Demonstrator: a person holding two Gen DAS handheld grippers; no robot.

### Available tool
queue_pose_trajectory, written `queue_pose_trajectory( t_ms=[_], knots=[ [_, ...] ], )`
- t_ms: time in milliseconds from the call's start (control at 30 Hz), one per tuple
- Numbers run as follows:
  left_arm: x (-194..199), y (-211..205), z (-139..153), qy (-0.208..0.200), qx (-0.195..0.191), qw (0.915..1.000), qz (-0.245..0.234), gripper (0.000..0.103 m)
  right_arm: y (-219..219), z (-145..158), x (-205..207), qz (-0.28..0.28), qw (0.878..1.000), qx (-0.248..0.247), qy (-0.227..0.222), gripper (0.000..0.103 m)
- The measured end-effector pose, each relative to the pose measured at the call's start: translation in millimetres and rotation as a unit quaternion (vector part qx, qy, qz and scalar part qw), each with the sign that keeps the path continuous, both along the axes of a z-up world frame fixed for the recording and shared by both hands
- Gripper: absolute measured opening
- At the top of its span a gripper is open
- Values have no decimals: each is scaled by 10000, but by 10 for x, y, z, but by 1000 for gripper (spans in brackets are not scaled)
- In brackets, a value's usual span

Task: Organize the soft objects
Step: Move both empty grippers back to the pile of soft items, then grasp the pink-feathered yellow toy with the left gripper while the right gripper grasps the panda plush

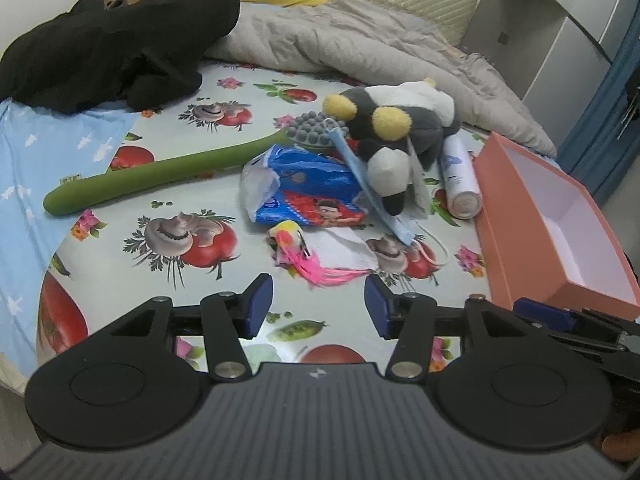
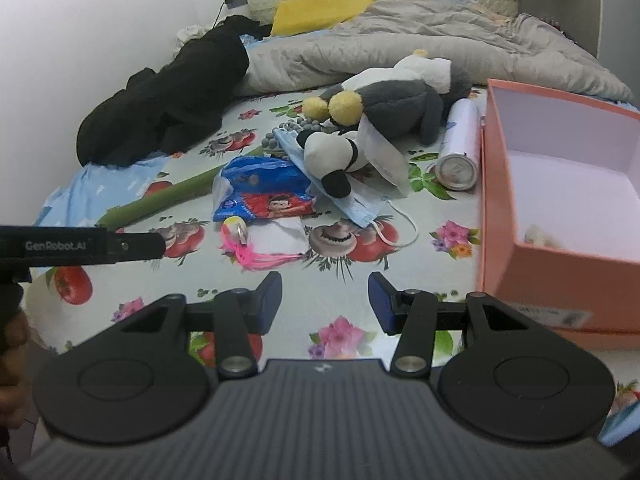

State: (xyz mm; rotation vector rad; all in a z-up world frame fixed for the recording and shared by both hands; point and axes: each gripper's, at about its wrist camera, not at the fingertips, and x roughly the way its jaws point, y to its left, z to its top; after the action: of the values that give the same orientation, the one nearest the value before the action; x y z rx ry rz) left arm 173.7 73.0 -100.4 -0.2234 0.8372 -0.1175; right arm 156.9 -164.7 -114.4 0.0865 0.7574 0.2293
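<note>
A grey, white and black plush toy (image 1: 400,132) (image 2: 384,104) with yellow ears lies on the flowered cloth, on top of a blue face mask (image 1: 360,168) (image 2: 352,200). Nearer me a small yellow toy with a pink tassel (image 1: 288,240) (image 2: 236,228) rests against a white tissue (image 1: 340,248) (image 2: 280,236). My left gripper (image 1: 318,292) hovers open just short of the tassel, nothing between its fingers. My right gripper (image 2: 325,288) is open and empty too, over bare cloth left of the orange box (image 1: 520,232) (image 2: 560,280). A pale fluffy thing (image 2: 540,236) sits inside the box.
A blue snack bag (image 1: 304,188) (image 2: 264,188), a green long-handled massager (image 1: 160,176) and a white can (image 1: 460,176) (image 2: 460,148) lie around the plush. Black clothing (image 1: 120,40) and a grey quilt (image 1: 360,40) fill the back. The left gripper's side (image 2: 136,246) reaches in at left.
</note>
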Motion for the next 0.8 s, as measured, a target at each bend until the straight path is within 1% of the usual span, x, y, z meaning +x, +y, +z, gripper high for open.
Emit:
queue_pose_trajectory(
  t_ms=[267, 433, 533, 700, 733, 767, 800],
  knots=[
    [402, 41, -270, 251, -28, 9997, 55, 57, 15, -193, 451, -92, 9998, -129, 146, 51],
    [643, 3, -426, 300, -60, 9995, 46, 57, -16, -285, 746, -103, 9998, -44, 189, 50],
    [801, -24, -486, 318, -61, 9995, 30, 57, -10, -300, 941, -75, 9998, 83, 182, 50],
    [1035, -54, -596, 342, 20, 9994, 36, 56, 1, -310, 1273, -27, 9989, 446, 165, 51],
    [1068, -58, -620, 365, 39, 9993, 33, 56, 11, -319, 1341, -27, 9986, 491, 171, 51],
    [1105, -59, -651, 393, 55, 9992, 28, 56, 23, -332, 1416, -40, 9985, 519, 191, 55],
    [1137, -64, -678, 412, 69, 9991, 22, 56, 35, -346, 1490, -61, 9983, 543, 218, 64]
  ],
)
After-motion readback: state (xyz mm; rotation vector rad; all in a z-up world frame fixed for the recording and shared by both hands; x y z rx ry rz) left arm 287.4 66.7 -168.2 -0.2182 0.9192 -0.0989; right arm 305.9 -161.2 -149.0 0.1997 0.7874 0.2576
